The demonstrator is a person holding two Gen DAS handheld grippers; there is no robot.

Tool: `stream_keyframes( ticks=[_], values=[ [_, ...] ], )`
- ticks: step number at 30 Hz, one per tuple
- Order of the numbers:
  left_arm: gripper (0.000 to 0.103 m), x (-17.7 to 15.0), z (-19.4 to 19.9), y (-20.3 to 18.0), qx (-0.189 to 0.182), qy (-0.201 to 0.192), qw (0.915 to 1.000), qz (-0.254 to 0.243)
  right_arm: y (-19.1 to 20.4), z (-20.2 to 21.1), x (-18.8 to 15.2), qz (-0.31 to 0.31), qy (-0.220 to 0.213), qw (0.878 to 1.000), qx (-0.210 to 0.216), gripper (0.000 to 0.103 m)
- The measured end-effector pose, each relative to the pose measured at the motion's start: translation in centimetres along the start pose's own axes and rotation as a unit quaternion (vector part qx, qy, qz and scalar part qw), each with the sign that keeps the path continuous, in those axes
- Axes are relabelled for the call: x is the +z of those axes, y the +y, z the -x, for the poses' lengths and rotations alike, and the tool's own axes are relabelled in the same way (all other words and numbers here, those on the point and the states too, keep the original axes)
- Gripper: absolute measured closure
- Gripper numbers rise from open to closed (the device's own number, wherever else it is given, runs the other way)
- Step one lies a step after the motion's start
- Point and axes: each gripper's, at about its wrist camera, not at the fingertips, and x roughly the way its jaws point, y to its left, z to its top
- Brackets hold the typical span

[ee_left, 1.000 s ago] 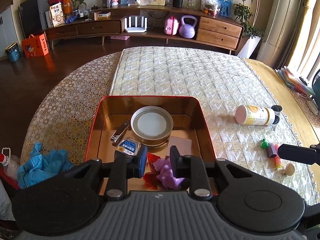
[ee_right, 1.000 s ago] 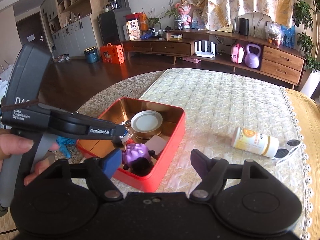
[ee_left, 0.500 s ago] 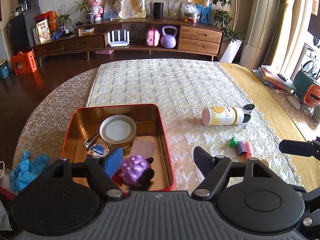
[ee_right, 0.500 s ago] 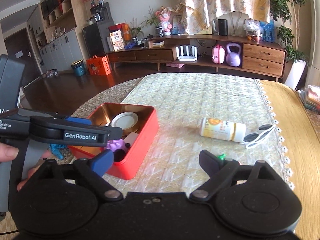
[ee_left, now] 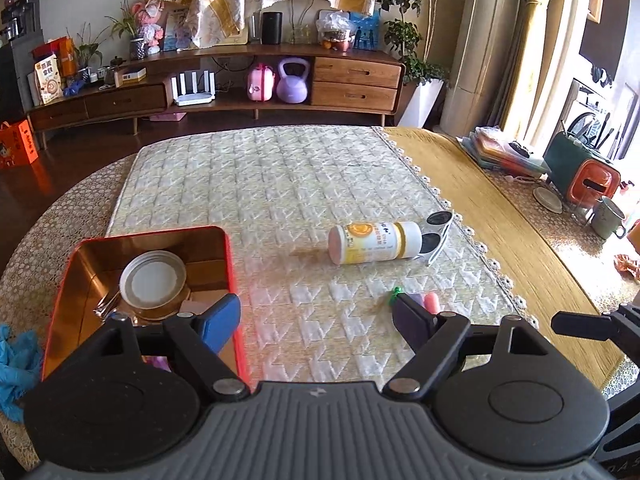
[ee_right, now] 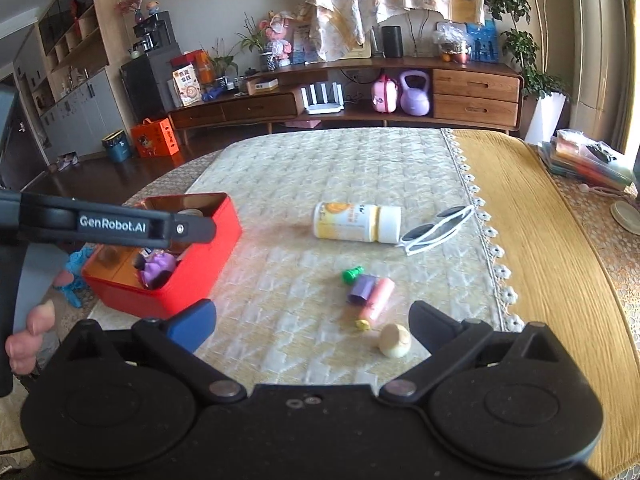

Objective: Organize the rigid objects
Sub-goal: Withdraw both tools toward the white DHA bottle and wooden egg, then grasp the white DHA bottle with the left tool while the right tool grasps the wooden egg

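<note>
A red tin (ee_left: 230,264) stands at the left and holds a white-lidded round tin (ee_left: 153,280) and a purple toy (ee_right: 158,268). My left gripper (ee_left: 316,320) hovers beside the tin's right wall, its jaws opening with nothing between them. A yellow-and-white bottle (ee_right: 352,222) lies against white sunglasses (ee_right: 440,232). Nearer me lie a green piece (ee_right: 353,274), a purple-and-pink piece (ee_right: 372,292) and a cream ball (ee_right: 395,340). My right gripper (ee_right: 312,324) hangs just in front of these, jaws opening and empty.
Blue gloves (ee_left: 16,360) lie left of the tin. On the yellow runner at the right are stacked books (ee_left: 504,152), a small plate (ee_left: 547,199), a mug (ee_left: 606,222) and an orange-green container (ee_left: 584,180). A hand (ee_right: 28,332) holds the left gripper.
Both grippers swung right, away from the red tin toward the loose items. The left jaws went from nearly shut above the purple toy to wide; the right jaws spread wider.
</note>
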Motion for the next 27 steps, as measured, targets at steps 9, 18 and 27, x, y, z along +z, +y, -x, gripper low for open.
stream_keyframes(
  ticks=[9,18,27],
  values=[
    [0.019,1.8,-2.6,-3.0,-0.049,0.002,0.9977,-0.046,-2.0,-0.9,-1.4,0.008,0.02,1.0,0.005,0.0],
    [0.019,4.2,-7.2,-4.7,-0.093,0.027,0.9874,-0.126,-3.2,-2.9,-1.6,0.018,0.044,0.999,0.013,0.0],
    [0.019,5.9,-12.5,-5.1,-0.109,0.067,0.9698,-0.208,-4.6,-5.3,-1.6,0.02,0.071,0.997,0.024,0.002]
  ],
)
